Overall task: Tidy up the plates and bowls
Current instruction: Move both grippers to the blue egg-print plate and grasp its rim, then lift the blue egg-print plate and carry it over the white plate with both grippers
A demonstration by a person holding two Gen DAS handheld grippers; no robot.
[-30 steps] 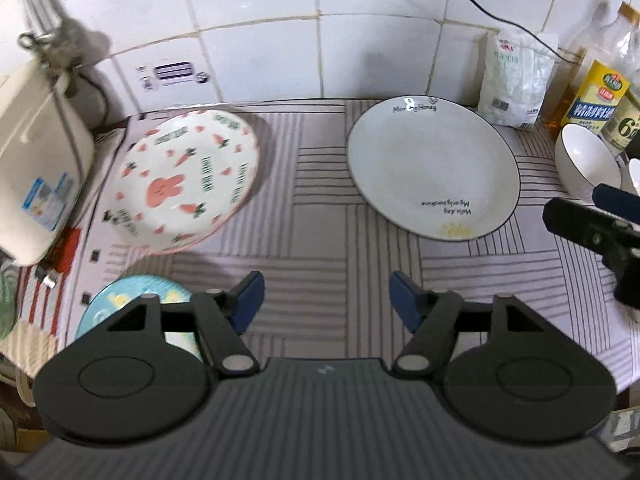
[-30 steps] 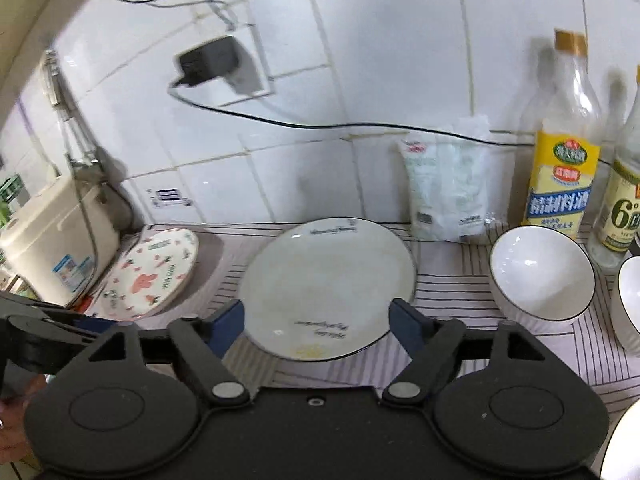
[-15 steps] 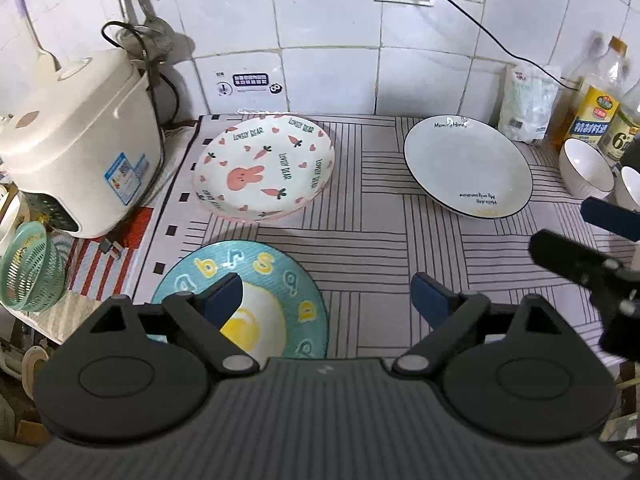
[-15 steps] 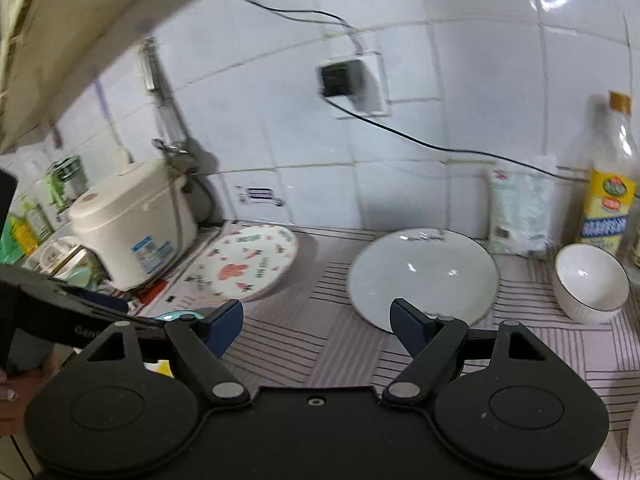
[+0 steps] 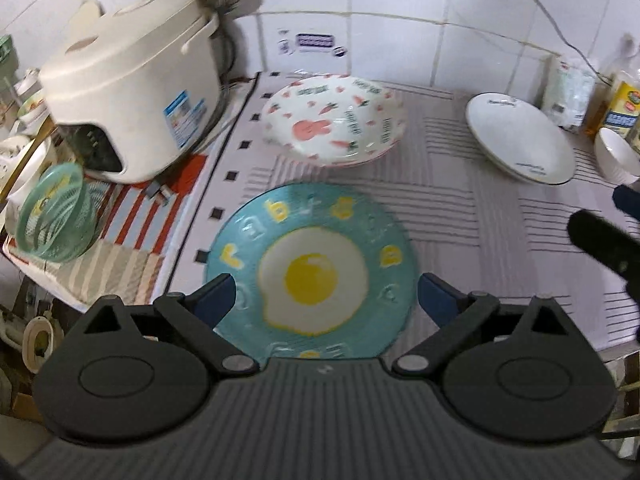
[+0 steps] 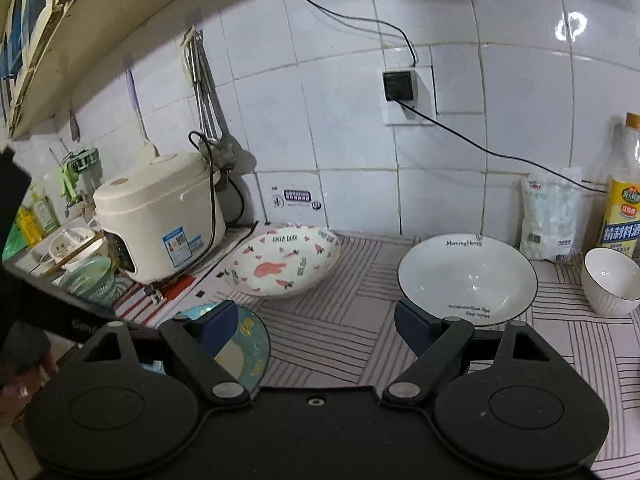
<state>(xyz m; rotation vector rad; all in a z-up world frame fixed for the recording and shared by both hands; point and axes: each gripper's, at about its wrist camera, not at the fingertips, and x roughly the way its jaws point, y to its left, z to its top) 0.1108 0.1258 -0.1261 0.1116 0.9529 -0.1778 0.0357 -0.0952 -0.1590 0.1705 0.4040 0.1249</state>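
Jaws on both grippers opening, nothing between the pads. Left gripper [image 5: 324,300] hangs over teal egg plate [image 5: 312,268] at the counter's near edge, not touching. Right gripper [image 6: 312,324] is above striped mat [image 6: 340,320], empty. Farther back: carrot-print plate [image 6: 282,266] beside rice cooker [image 6: 156,216], white plate [image 6: 466,278] apart to its right, white bowl [image 6: 610,280] by bottle [image 6: 624,208] at the tiled wall.

White tiled wall [image 6: 344,132] with a socket [image 6: 398,86]; striped cloth [image 5: 480,240] covers the counter.
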